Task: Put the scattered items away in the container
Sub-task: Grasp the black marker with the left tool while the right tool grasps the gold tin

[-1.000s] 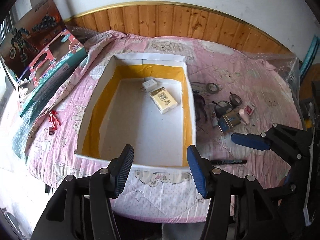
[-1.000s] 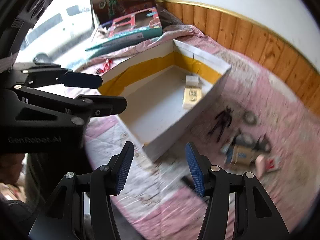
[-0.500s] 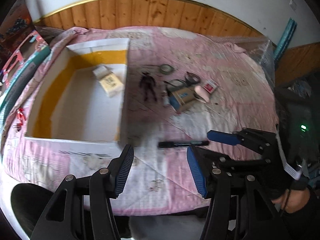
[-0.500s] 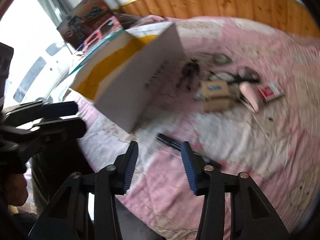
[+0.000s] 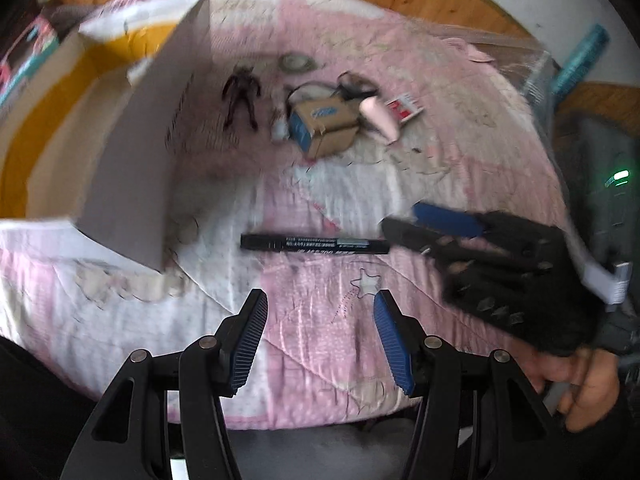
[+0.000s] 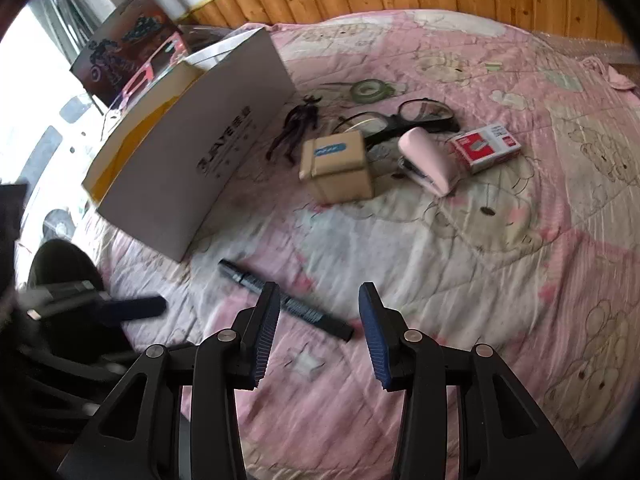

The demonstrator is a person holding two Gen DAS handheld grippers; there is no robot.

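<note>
The black marker (image 6: 284, 300) lies flat on the pink quilt (image 6: 460, 240), just off the near corner of the white box (image 6: 200, 160), and it is the loose item closest to the person, which is likely why both tools point at it first. The right hand-held gripper (image 6: 318, 334) hangs low over the cap end of the marker with its blue-padded jaws spread and nothing between them; the pen body runs slantwise under the left jaw, so the jaws straddle it only in part and would seem to need a small turn to close square across the barrel. In the left wrist view the left hand-held gripper (image 5: 320, 338) is open and empty too, held back from the marker (image 5: 314, 243), probably standing by. The marker is slim, straight and dark, with pale print along its side, and should roll easily on the soft cloth. The box is an open, shallow carton with a yellow inner lining and grey lettering on its outer wall, set on the left part of the bed. Beyond the marker, well apart from it, the remaining clutter sits in a loose cluster: a small brown carton (image 6: 338, 166), a pink stapler (image 6: 428, 164), a red staple box (image 6: 486, 146), glasses (image 6: 412, 118), a tape roll (image 6: 370, 89) and a dark toy figure (image 6: 298, 126).
</note>
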